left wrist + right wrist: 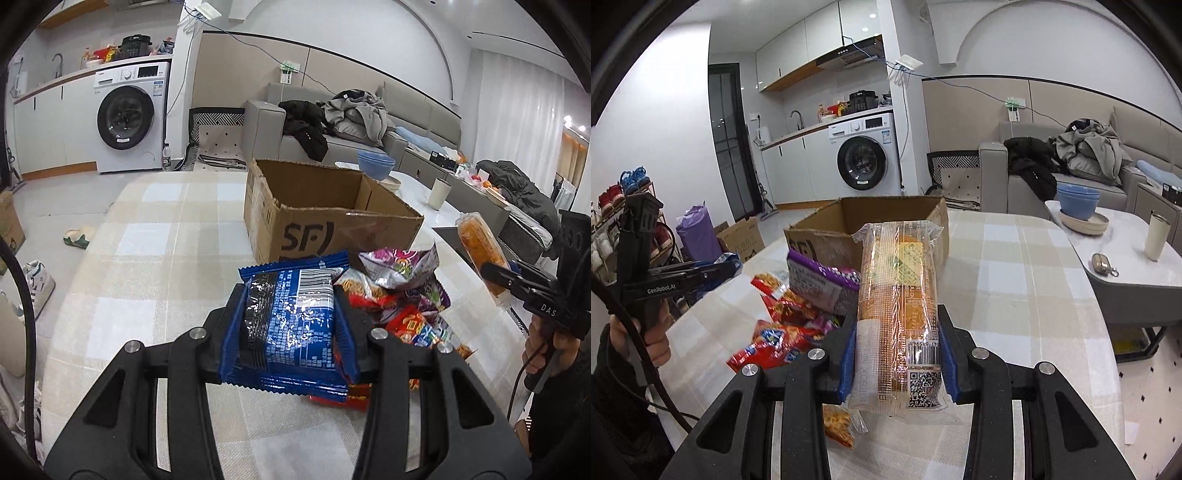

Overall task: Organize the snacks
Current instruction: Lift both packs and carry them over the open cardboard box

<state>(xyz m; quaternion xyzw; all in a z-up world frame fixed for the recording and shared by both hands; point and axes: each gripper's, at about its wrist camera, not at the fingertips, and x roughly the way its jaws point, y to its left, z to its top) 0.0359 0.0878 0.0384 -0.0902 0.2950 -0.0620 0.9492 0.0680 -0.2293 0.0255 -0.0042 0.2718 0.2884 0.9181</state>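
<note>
- Left wrist view: the left gripper [291,314] has its fingers clamped across the width of a blue snack packet [291,325], barcode side up, lifted clear of the checked tablecloth [155,258]; gripping the flat sides probably keeps the slippery foil from sliding out
- At 12 o'clock from the packet stands the open SF cardboard box [325,218], flaps up, seemingly the place the snacks are meant to go
- At 2 to 3 o'clock from the packet lies the pile of loose snack packets [402,291], red and purple, touching one another, still on the table
- Right wrist view: the right gripper [897,354] is closed on the lower end of a clear-wrapped bread loaf [899,302], which points away toward the box at 12 o'clock; holding it by one end leaves the long body free to drop in lengthwise
- Both packets look lifted and ready for carrying to the box; I judge the sorting is at an early stage, since most of the pile remains outside it
</note>
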